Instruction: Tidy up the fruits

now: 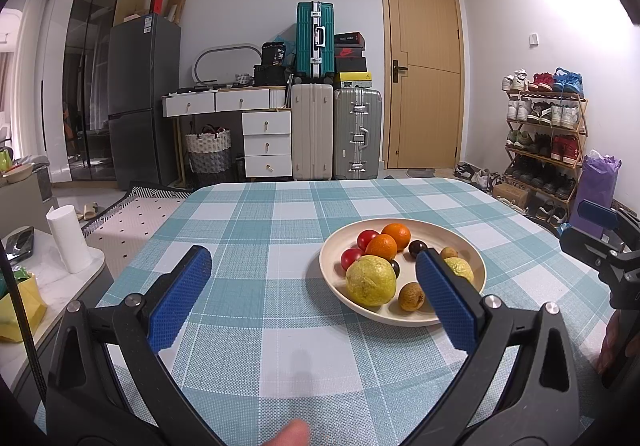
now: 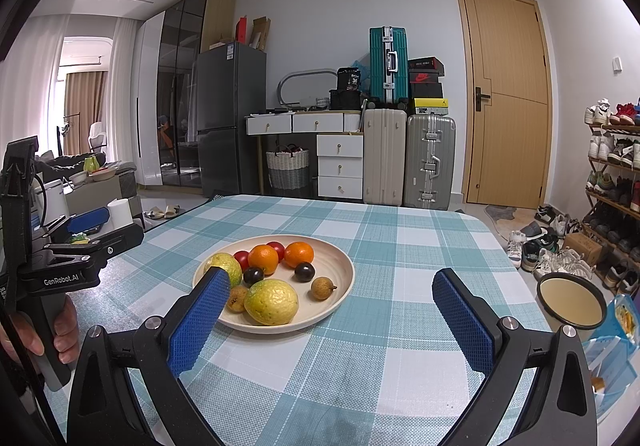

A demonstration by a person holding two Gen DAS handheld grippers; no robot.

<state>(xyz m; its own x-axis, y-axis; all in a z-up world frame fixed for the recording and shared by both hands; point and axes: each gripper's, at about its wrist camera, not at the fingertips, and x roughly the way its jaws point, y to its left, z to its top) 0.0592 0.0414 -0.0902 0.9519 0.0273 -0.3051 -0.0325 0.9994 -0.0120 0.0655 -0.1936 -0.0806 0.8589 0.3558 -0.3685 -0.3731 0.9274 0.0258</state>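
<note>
A cream plate (image 1: pixel 472 258) (image 2: pixel 340 254) on the checked tablecloth holds two yellow-green guavas (image 1: pixel 371 280) (image 2: pixel 271 302), two oranges (image 1: pixel 397 234) (image 2: pixel 299 253), cherry tomatoes (image 1: pixel 367 238) (image 2: pixel 241 258), dark plums (image 1: pixel 418 247) (image 2: pixel 305 271) and brown longans (image 1: pixel 411 296) (image 2: pixel 322 288). My left gripper (image 1: pixel 312 262) is open and empty, hovering over the cloth, its right finger overlapping the plate's near right side. My right gripper (image 2: pixel 332 286) is open and empty, its left finger in front of the plate's near left edge. Each gripper shows at the edge of the other's view.
A black-rimmed cream bowl (image 2: pixel 571 300) and a blue packet (image 2: pixel 612 350) sit off the table's right side. A paper roll (image 1: pixel 69 238) stands on a side surface at left. Suitcases, drawers, a fridge, a door and a shoe rack (image 1: pixel 548 137) lie beyond the table.
</note>
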